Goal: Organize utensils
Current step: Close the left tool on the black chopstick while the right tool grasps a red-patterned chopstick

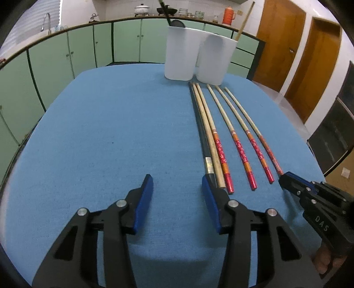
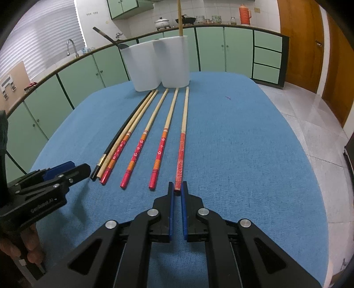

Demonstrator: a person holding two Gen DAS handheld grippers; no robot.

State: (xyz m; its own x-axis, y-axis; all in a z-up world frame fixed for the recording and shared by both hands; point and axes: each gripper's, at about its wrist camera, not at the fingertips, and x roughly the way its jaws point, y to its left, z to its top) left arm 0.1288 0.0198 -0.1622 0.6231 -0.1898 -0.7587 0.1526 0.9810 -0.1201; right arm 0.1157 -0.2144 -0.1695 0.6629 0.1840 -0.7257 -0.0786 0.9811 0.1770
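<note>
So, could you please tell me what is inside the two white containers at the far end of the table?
One wooden stick stands in the right container; a dark-handled utensil leans out of the left container. The opaque walls hide anything lower inside.

Black angular linkage arms, silver round rivets, blue pads on the fingers [image 1: 145, 199], white lettering, bare skin beneath

Lighting: even, fairly bright indoor light from overhead, with soft, short shadows on the blue tablecloth [image 1: 99, 133] beneath the near grippers. Picture quality: centre sharp, strong fisheye bending of the cabinets [image 2: 223, 51] and dark corners; mild glare on the floor tiles [image 2: 309, 115] at right.
</note>
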